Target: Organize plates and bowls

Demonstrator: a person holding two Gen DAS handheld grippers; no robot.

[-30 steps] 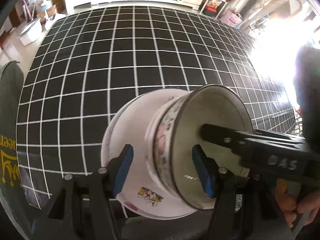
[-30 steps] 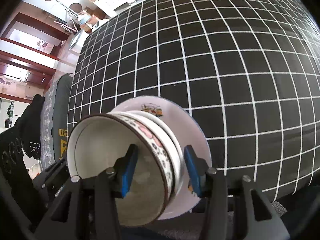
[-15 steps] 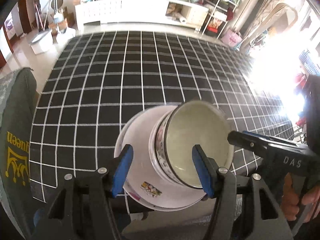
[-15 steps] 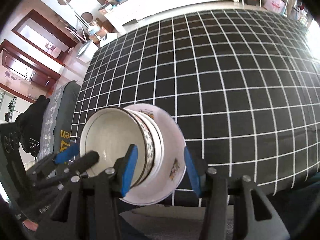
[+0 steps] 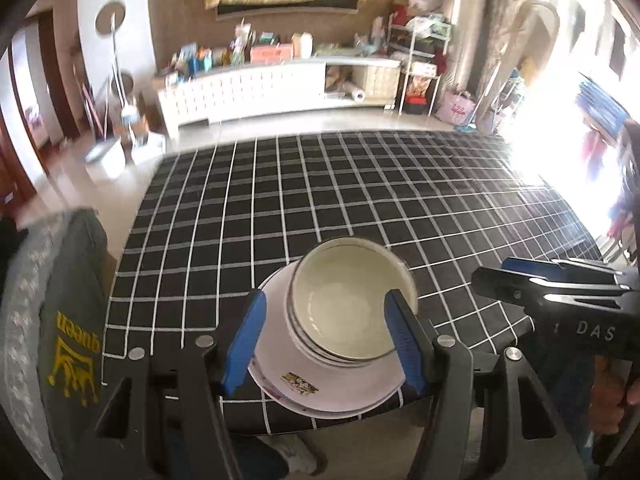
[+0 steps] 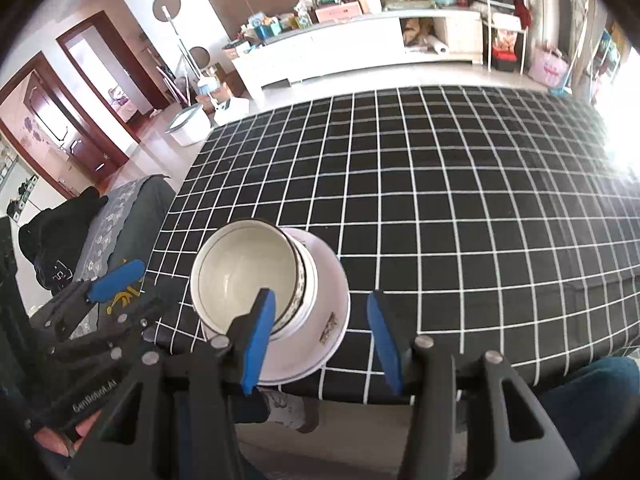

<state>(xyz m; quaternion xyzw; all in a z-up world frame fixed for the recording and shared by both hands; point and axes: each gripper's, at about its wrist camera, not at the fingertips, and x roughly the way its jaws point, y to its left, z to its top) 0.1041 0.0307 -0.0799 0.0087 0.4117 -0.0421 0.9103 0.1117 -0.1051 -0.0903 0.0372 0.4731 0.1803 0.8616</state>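
- Chair back: a grey cover with yellow lettering is showing at the far left, beside the surface; not part of the task.
- Left gripper: its jaws have just been opening and are standing wide, with the stack framed between the blue fingers but lying below them on the surface; the pads are pressing on nothing.
- Plates: white plates are lying stacked at the near edge of the surface; how many cannot be told.
- Bowls: nested bowls are sitting upright on the plates, the top one empty.
- Right gripper: it is hanging above the stack, part open and holding nothing; its left finger is crossing in front of the bowls, apart from them.
- Surface: the black checked cloth is carrying no other crockery in view.
- Progress: the stacking is looking finished, with both grippers clear; judging by the bare cloth, little or nothing is remaining.
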